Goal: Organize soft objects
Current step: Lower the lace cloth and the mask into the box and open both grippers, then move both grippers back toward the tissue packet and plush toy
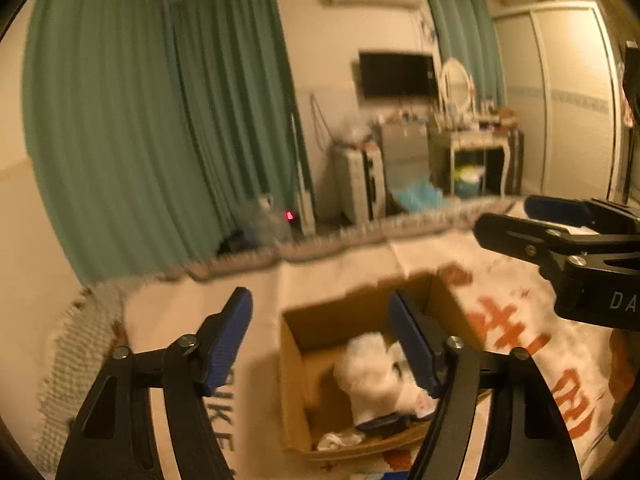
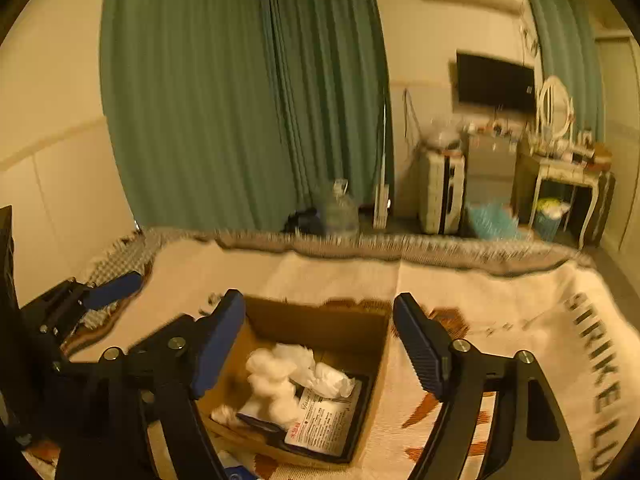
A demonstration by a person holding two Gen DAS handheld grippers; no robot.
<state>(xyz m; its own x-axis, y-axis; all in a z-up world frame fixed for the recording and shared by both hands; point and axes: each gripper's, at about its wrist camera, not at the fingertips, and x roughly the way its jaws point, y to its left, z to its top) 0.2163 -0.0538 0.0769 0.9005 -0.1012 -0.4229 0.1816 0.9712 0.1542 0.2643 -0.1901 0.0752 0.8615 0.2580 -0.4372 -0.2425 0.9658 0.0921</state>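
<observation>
Soft stuff first: fluffy white cotton-like clump (image 2: 269, 384) plus crumpled white tissue or plastic wad (image 2: 326, 376), both sitting inside the open brown cardboard box (image 2: 320, 326) on the cream blanket with orange and black lettering (image 2: 520, 300). Also in the box: flat dark packet with a white printed label (image 2: 328, 420), lying under the white bits toward 5 o'clock. Makes sense as the collection spot, since everything squishy ends up corralled in one bin instead of loose on the bed.

Left gripper with blue pads (image 1: 320, 344): spread wide, nothing between the pads, hovering above the box with the white clump showing at about 5 o'clock of the gap. Right gripper with blue pads (image 2: 320, 348): same deal, wide apart and empty, box framed right between the fingers. Also visible from the left wrist view up at 3 o'clock, clear of the box.

Probably a release-or-reach pose, both held above so nothing gets squashed. Can't tell whether more soft items are waiting outside the box; edges of both views too blurry.

Background only: green curtains (image 2: 240, 100).
</observation>
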